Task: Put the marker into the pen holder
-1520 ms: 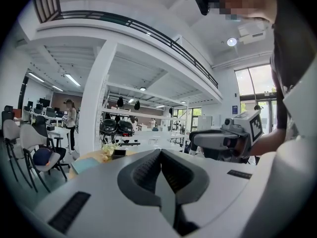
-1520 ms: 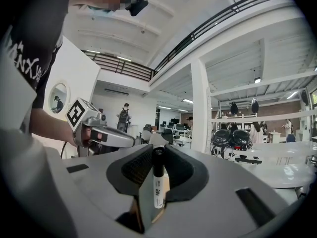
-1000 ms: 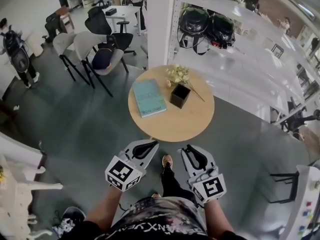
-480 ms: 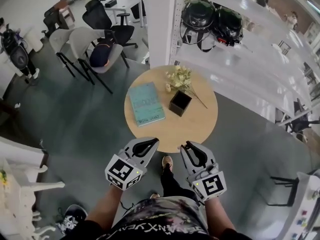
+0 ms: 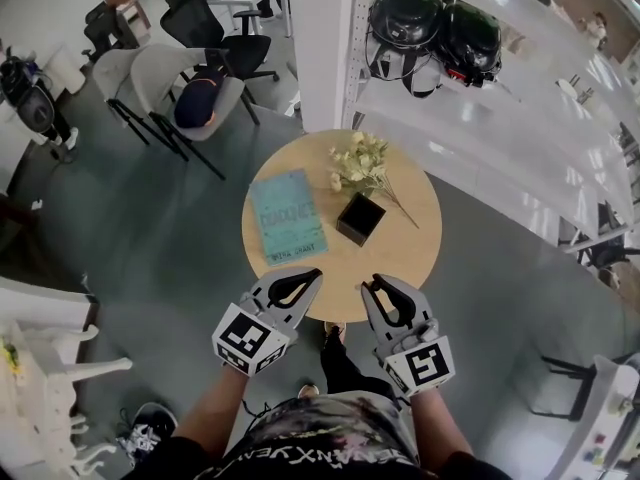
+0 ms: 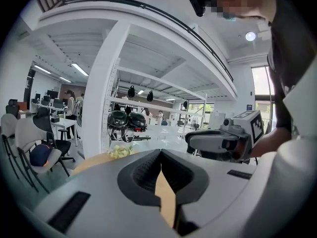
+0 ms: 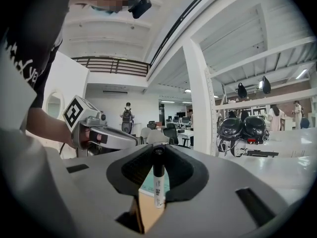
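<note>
Book (image 5: 287,217), flowers (image 5: 362,158) beside pen holder (image 5: 360,218) (tabletop (image 5: 392,264))

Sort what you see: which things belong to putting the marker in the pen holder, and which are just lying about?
Job: marker, held in the right gripper; pen holder; table.
Lying about: book; flowers; helmets; chairs.

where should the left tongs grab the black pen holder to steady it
Probably take the pen holder by one wall at its open rim, coming down on the near left side. It is an upright square box with an open top, so a wall should fit between the jaws; the flowers crowd its far side.
</note>
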Motion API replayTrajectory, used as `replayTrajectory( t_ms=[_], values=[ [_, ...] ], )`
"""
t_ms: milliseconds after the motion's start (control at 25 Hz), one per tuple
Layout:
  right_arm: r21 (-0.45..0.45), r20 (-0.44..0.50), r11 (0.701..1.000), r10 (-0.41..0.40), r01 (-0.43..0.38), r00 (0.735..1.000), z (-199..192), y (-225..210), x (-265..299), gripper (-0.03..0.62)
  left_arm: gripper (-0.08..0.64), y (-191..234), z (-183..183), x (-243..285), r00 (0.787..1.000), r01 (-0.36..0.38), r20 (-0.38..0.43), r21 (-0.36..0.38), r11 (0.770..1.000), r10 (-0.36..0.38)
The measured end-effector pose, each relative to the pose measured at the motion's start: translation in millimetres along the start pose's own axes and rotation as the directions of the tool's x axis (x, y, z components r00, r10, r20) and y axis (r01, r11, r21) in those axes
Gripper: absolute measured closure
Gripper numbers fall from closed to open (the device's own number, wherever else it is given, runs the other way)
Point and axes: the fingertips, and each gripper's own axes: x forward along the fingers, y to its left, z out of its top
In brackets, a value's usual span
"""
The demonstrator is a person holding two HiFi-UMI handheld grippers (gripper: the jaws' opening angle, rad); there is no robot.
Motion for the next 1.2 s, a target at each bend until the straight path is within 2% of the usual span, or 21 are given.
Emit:
replayTrajectory(
  t_ms=[560, 800, 960, 1200],
  values=[
    [0.021, -0.003, 1.0, 0.018, -0.018, 1.0, 1.9, -63.5, 60.5, 0.517, 0.541, 46.1, 14.9, 71.5, 1.0, 0.003, -0.02, 0.003, 1.0, -0.003],
    [0.022, 0.052, 1.0, -0.006, 0.005, 0.999, 11.9, -92.0, 85.3, 0.517, 0.541, 64.4, 17.4, 94.8, 1.0, 0.001, -0.029, 0.004, 1.0, -0.001],
    [0.016, -0.004, 1.0, 0.015, -0.015, 1.0, 2.9, -102.8, 94.7, 0.517, 0.541, 73.6, 18.7, 109.6, 0.999, 0.002, -0.032, -0.001, 1.0, -0.002],
    [0.013, -0.011, 1.0, 0.007, -0.007, 1.0, -6.9, -115.4, 107.2, 0.517, 0.541, 85.2, 10.7, 123.0, 0.999, -0.021, -0.045, -0.002, 1.0, 0.021]
  ],
)
